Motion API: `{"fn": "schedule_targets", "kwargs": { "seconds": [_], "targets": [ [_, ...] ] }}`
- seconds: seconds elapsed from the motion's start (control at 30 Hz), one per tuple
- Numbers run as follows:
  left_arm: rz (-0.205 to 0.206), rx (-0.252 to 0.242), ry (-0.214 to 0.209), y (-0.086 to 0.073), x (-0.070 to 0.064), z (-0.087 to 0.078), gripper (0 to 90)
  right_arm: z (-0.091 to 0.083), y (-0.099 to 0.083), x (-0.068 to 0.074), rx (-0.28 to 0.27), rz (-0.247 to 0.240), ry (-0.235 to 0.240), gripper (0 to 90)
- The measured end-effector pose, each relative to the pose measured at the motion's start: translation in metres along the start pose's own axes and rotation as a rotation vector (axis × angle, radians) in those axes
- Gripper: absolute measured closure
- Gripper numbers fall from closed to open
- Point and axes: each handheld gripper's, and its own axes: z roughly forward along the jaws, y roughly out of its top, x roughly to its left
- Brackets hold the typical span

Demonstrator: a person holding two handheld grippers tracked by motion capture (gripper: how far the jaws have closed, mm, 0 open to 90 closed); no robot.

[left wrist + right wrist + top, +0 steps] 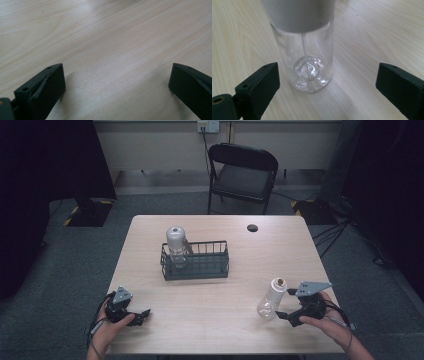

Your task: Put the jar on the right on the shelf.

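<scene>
Left gripper [141, 316] sits at the near-left edge of the worktop [215, 320], held in the person's left hand [107, 327]. Jaws apart, nothing between them; left gripper view has bare wood grain under the gap [117, 82].

Mid-worktop, slightly left of centre: dark wire basket [210, 266]. One clear bottle with a grey cap [176, 245] stands upright in its left end, cap well above the rim. Rest of the basket looks empty. Can't tell if that bottle holds liquid.

Far side, right of the basket: small dark round spot [252, 228] on the worktop surface.

Near-right: second clear bottle [272, 299] with pale cap, standing on the worktop, apart from the basket. Right gripper view puts it close up [308, 60]: glass body, grey collar on top, thin dip tube running down to the base, no visible liquid.

Right gripper [286, 316], in the right hand [330, 322], sits just beside that bottle on its right. Jaws apart, one either side of the bottle base in the right gripper view, neither touching the glass.

Behind the worktop: black folding chair [243, 175] on the floor.
</scene>
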Motion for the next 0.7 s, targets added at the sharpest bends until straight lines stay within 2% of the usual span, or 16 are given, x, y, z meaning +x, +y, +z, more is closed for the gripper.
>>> {"fn": "schedule_targets", "kwargs": {
  "seconds": [0.3, 0.63, 0.7],
  "targets": [
    [0.0, 0.0, 0.0, 0.0, 0.0, 0.0, 0.3, -0.003, 0.015, 0.001, -0.041, 0.003, 0.018, 5.7],
    [0.0, 0.0, 0.0, 0.0, 0.0, 0.0, 0.3, 0.0, 0.031, 0.001, -0.105, 0.042, 0.08, 14.6],
    [0.0, 0.0, 0.0, 0.0, 0.0, 0.0, 0.3, 0.002, 0.034, 0.003, -0.111, 0.035, 0.063, 17.4]
  ]
}}
